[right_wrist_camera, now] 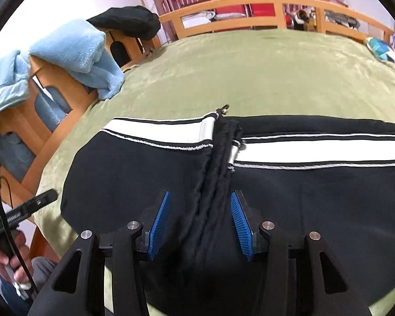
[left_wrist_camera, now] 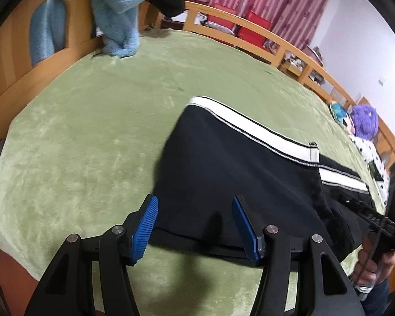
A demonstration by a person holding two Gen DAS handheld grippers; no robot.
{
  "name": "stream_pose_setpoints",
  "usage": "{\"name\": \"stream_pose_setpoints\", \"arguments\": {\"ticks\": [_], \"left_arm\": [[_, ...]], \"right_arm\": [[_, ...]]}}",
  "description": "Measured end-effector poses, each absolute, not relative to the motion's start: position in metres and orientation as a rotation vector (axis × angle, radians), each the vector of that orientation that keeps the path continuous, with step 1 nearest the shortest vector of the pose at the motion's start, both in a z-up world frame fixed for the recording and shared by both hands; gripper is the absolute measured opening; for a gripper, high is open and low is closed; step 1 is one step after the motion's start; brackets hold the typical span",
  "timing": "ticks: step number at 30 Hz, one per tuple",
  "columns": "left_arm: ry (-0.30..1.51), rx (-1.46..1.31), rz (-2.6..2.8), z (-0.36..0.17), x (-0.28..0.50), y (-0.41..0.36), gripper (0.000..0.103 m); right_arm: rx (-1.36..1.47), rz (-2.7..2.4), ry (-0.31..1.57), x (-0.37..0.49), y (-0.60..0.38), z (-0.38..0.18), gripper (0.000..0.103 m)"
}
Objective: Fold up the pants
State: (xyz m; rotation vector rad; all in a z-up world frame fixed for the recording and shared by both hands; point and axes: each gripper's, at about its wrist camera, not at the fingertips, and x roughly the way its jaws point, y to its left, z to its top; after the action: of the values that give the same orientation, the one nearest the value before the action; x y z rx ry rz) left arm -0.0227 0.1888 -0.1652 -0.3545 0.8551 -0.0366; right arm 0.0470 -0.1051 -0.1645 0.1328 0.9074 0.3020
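Black pants point(left_wrist_camera: 223, 163) with a white side stripe point(left_wrist_camera: 250, 131) lie folded on a green blanket point(left_wrist_camera: 92, 118). My left gripper point(left_wrist_camera: 194, 221) hangs open over their near edge; the cloth lies flat below its blue pads, untouched. In the right wrist view the pants point(right_wrist_camera: 144, 173) fill the lower half, and the stripe point(right_wrist_camera: 316, 150) runs across them. My right gripper point(right_wrist_camera: 200, 221) stands open above a bunched ridge of black fabric point(right_wrist_camera: 218, 158) that runs between its fingers without contact. A hand point(left_wrist_camera: 374, 260) holds the right gripper's handle at the right edge.
A light blue fleece point(right_wrist_camera: 73, 47) and a black garment point(right_wrist_camera: 129, 21) hang over the wooden footboard point(right_wrist_camera: 65, 89) at the left. A wooden rail point(right_wrist_camera: 250, 0) borders the far side. A purple plush point(left_wrist_camera: 363, 121) and cushions point(right_wrist_camera: 381, 50) sit at the right.
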Motion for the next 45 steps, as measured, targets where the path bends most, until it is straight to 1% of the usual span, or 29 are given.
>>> {"name": "stream_pose_setpoints", "arguments": {"ticks": [4, 7, 10, 14, 17, 18, 22, 25, 28, 29, 31, 32, 33, 34, 37, 41, 45], "left_arm": [[0.882, -0.470, -0.058, -0.178, -0.023, 0.208, 0.057], [0.936, -0.510, -0.062, -0.196, -0.017, 0.216, 0.057], [0.971, -0.535, -0.083, -0.210, -0.014, 0.220, 0.057], [0.982, -0.650, -0.164, -0.220, -0.015, 0.226, 0.057], [0.967, -0.709, -0.184, -0.229, -0.007, 0.228, 0.061], [0.965, -0.740, -0.193, -0.234, -0.003, 0.227, 0.065], [0.937, -0.733, -0.191, -0.237, 0.010, 0.220, 0.071], [0.928, -0.741, -0.177, -0.239, 0.018, 0.216, 0.073], [0.913, -0.774, -0.162, -0.239, 0.021, 0.217, 0.073], [0.905, -0.779, -0.150, -0.239, 0.022, 0.217, 0.070], [0.889, -0.771, -0.118, -0.235, 0.023, 0.215, 0.055], [0.875, -0.765, -0.120, -0.231, 0.023, 0.214, 0.050], [0.859, -0.762, -0.130, -0.227, 0.021, 0.215, 0.042], [0.840, -0.755, -0.144, -0.222, 0.019, 0.214, 0.035], [0.791, -0.723, -0.159, -0.198, 0.013, 0.206, 0.028], [0.744, -0.650, -0.159, -0.167, 0.005, 0.189, 0.026], [0.696, -0.556, -0.173, -0.126, -0.004, 0.167, 0.024]], "right_arm": [[0.101, 0.313, 0.960, 0.059, -0.092, -0.184, 0.047], [0.032, 0.281, 0.984, 0.060, -0.083, -0.201, 0.049], [0.006, 0.279, 0.967, 0.052, -0.083, -0.202, 0.050], [0.074, 0.294, 0.989, 0.047, -0.094, -0.199, 0.050], [0.109, 0.300, 0.992, 0.042, -0.098, -0.196, 0.050], [0.110, 0.299, 0.990, 0.040, -0.099, -0.195, 0.050], [0.125, 0.297, 0.988, 0.032, -0.100, -0.192, 0.050], [0.141, 0.297, 0.983, 0.026, -0.103, -0.189, 0.050], [0.151, 0.298, 0.977, 0.019, -0.108, -0.185, 0.050], [0.152, 0.298, 0.975, 0.016, -0.111, -0.184, 0.050], [0.158, 0.295, 0.964, 0.010, -0.115, -0.181, 0.050], [0.164, 0.296, 0.961, 0.008, -0.118, -0.180, 0.050], [0.171, 0.301, 0.959, 0.005, -0.120, -0.180, 0.050], [0.176, 0.303, 0.958, 0.003, -0.122, -0.180, 0.050], [0.187, 0.316, 0.953, 0.000, -0.123, -0.185, 0.050], [0.132, 0.324, 0.962, 0.005, -0.109, -0.203, 0.050], [0.123, 0.336, 0.932, -0.004, -0.119, -0.187, 0.050]]}}
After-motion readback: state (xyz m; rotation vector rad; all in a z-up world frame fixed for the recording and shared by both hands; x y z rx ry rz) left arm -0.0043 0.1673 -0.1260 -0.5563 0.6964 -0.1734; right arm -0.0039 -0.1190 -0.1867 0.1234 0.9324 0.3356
